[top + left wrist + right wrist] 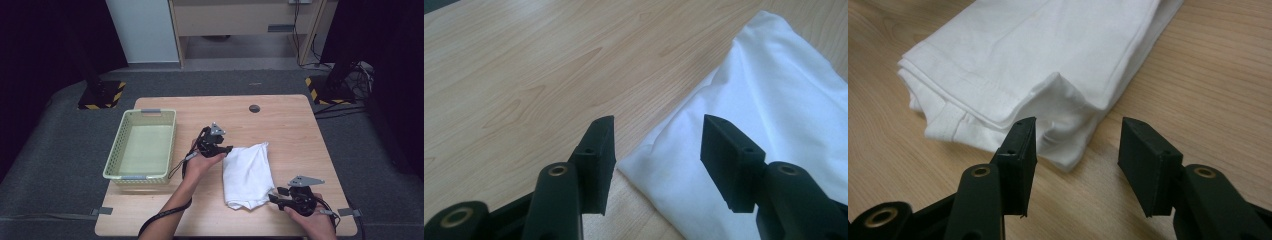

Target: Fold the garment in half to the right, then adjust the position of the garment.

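The left gripper (227, 149) is hovering with its jaws parted over the far left corner of the folded white cloth (247, 176), pinching nothing; in the left gripper view (658, 145) the cloth (769, 125) corner is lying below and between the two black jaws, and the pads are not pressing on it. The right gripper (274, 195) is sitting at the cloth's near right corner, its jaws likewise standing apart and gripping nothing; in the right gripper view (1077, 145) the layered, hemmed corner of the cloth (1048, 55) is lying just ahead of the jaws, apart from the pads.

The cloth is lying folded in a long rectangle on the wooden surface (290, 125), right of its middle, running from mid-surface toward the near edge. A pale green basket (115, 150) is standing near the left edge of the surface, well apart from the cloth. A small dark round cap (254, 108) is sitting in the surface close to its far edge.
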{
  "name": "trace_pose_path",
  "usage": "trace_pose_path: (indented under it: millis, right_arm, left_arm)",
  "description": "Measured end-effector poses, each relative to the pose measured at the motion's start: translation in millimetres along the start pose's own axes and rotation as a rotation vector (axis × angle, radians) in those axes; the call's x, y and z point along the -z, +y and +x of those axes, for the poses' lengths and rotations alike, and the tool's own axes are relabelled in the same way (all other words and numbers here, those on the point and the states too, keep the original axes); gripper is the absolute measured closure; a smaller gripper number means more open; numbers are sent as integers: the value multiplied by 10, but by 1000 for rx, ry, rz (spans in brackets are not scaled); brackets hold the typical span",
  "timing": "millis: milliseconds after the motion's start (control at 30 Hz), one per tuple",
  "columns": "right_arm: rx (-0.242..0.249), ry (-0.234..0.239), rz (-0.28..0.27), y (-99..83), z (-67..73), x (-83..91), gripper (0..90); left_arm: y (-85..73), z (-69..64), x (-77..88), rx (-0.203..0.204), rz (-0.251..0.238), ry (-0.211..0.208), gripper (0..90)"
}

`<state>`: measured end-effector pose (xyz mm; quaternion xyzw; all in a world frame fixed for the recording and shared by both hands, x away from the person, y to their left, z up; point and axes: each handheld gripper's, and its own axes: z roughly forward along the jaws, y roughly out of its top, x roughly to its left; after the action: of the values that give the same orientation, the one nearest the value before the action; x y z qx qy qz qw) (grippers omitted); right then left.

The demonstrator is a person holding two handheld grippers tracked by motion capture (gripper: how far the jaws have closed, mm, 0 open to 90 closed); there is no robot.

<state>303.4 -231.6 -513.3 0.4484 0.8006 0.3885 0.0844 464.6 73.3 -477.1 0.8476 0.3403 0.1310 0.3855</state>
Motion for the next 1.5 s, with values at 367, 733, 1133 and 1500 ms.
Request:
trace_pose_path:
  millis: [367,733,1133,1500]
  right_arm:
    - [27,-8,11,-42,-57,87,246]
    - [55,2,-2,190,-9,91,279]
    - [22,-16,-3,449,53,-153,289]
    - [34,-42,69,326,38,-288,313]
  left_arm:
    - [-122,83,-186,22,87,-4,407]
    - [-148,134,-381,48,122,-6,354]
    - [-169,115,-457,43,129,-11,345]
    - [-183,96,-458,28,119,-8,362]
